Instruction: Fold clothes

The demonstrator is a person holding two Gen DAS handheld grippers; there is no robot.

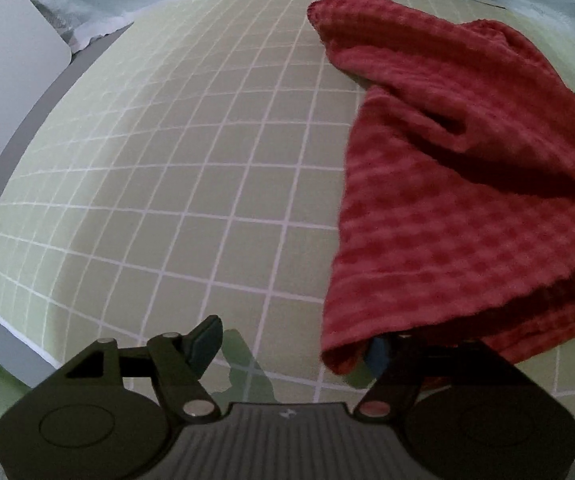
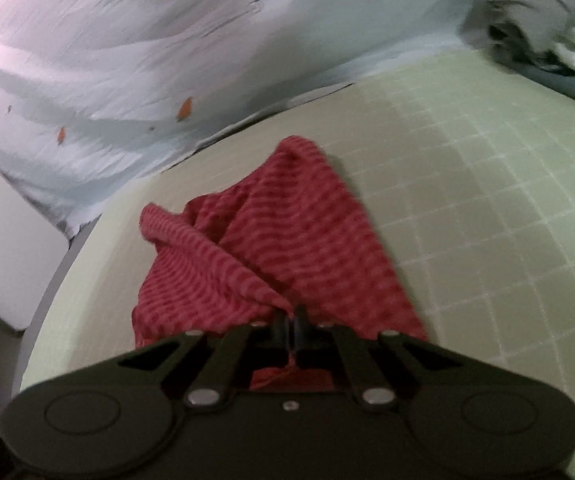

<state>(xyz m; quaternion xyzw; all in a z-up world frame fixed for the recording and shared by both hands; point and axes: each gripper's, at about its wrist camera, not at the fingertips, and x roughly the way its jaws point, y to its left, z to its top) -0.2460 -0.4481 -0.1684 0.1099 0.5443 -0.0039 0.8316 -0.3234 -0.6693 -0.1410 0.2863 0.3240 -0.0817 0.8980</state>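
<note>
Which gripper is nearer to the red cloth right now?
Right. The right gripper is shut on the red cloth, pinching its near edge. The left gripper is open beside it, with the cloth draped over one finger.

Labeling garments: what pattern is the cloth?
Red cloth with a checked, waffle-like weave; clearest in the left wrist view.

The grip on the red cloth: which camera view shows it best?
The right wrist view shows it best: the right gripper has its jaws shut on a bunched edge of the red cloth, centred in the frame. The left wrist view shows the cloth larger, draped over one side of the open left gripper, but not that grip.
</note>
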